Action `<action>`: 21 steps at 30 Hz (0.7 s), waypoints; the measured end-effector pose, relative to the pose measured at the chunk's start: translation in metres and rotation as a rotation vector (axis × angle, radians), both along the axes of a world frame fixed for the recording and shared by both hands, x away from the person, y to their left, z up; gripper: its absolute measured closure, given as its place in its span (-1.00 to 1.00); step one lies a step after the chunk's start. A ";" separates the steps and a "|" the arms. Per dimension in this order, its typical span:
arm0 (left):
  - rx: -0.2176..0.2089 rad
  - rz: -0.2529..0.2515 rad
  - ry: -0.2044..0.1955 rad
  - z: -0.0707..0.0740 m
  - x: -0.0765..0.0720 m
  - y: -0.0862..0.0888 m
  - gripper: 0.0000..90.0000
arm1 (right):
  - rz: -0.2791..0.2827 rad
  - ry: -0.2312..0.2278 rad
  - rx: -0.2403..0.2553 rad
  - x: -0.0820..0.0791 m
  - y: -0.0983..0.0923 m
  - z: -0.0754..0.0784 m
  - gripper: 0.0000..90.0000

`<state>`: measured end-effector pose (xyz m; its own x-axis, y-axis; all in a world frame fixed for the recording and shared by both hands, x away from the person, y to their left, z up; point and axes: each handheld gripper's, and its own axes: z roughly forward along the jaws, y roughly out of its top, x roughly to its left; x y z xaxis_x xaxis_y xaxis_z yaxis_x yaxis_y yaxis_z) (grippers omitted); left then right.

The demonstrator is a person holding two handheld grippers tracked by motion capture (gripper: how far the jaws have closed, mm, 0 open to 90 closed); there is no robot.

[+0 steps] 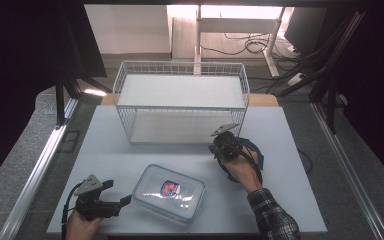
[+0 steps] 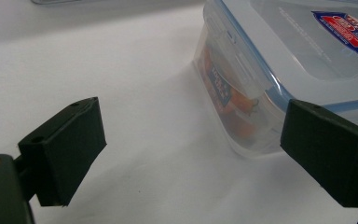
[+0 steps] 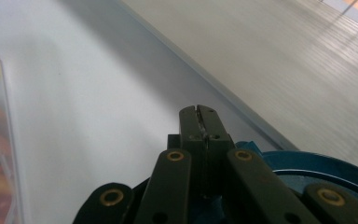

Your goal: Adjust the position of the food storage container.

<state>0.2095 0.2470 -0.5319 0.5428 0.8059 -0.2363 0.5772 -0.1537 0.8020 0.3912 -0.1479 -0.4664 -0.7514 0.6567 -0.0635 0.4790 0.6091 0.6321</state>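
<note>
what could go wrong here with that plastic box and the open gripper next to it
The left gripper stands open beside the lidded plastic box, not around it; one jaw sits by the corner, so closing may just shove the box across the smooth table. The right gripper is shut close to the wire basket and might knock it.

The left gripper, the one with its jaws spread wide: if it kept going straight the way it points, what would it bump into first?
Most likely the clear lidded container. The left gripper is open, and its far jaw already stands level with the container's near corner; white tabletop lies between the jaws. Depth is hard to judge, so it may only clip that corner.
</note>
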 end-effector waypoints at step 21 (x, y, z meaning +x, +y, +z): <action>-0.008 0.001 0.005 -0.001 0.001 0.000 -0.87 | -0.063 0.007 0.037 -0.018 -0.058 0.002 0.99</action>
<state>0.2100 0.2474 -0.5324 0.5409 0.8045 -0.2454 0.5810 -0.1464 0.8006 0.3731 -0.2061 -0.4642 -0.7091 0.7043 -0.0332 0.5202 0.5543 0.6497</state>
